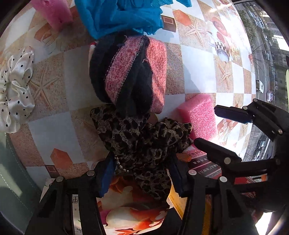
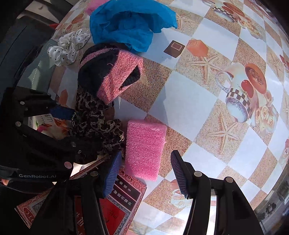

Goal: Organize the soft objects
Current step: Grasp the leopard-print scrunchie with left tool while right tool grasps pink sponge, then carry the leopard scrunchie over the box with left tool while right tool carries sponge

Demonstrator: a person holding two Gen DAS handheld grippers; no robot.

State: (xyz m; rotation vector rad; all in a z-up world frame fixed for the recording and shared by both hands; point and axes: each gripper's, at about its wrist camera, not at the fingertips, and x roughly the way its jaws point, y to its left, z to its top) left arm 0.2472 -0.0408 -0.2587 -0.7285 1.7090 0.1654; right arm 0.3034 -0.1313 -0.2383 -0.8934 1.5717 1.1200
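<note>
A leopard-print cloth (image 1: 144, 141) lies bunched on a printed red and orange box (image 1: 126, 207), against a pink and black knitted band (image 1: 130, 72). My left gripper (image 1: 140, 177) points down over it, with the cloth between its blue pads. The pads brush its sides, but the cloth does not look squeezed. A pink foam block (image 2: 144, 148) rests partly on the box (image 2: 124, 198) and partly on the tablecloth. My right gripper (image 2: 145, 176) stands open over its near end, with a gap showing at the right pad (image 2: 178, 173).
A blue net cloth (image 2: 130, 23) lies beyond the knitted band (image 2: 112, 76). A white polka-dot satin scrunchie (image 2: 68, 47) sits at the table's left edge, and a second pink foam piece (image 1: 54, 10) at the far side. The patterned tablecloth (image 2: 198, 108) stretches to the right.
</note>
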